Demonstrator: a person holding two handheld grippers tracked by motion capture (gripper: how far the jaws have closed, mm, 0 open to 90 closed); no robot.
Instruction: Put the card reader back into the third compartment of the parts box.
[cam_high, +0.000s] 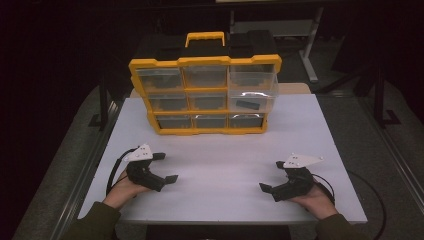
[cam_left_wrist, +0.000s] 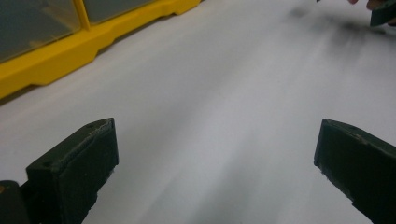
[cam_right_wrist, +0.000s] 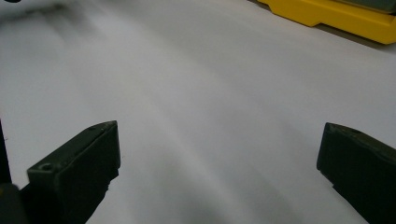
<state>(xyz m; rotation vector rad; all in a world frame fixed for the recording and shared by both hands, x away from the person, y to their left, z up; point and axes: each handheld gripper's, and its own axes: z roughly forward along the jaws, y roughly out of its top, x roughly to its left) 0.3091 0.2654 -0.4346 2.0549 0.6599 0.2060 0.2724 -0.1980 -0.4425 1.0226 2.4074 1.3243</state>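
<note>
Two grippers low over white table (cam_high: 220, 165), both released.
Left gripper (cam_high: 166, 168) and right gripper (cam_high: 270, 176) jaws wide apart, holding nothing; yellow drawer organizer (cam_high: 205, 95) behind.

I see my right gripper (cam_right_wrist: 219, 172) low over the white table (cam_right_wrist: 210, 93) | jaws spread wide, nothing between them | left jaw bottom-left, right jaw bottom-right, both dark and blocky | yellow organizer base (cam_right_wrist: 336, 16) at top right, well apart from jaws | dark blur at top-left corner, cannot tell what.
</note>
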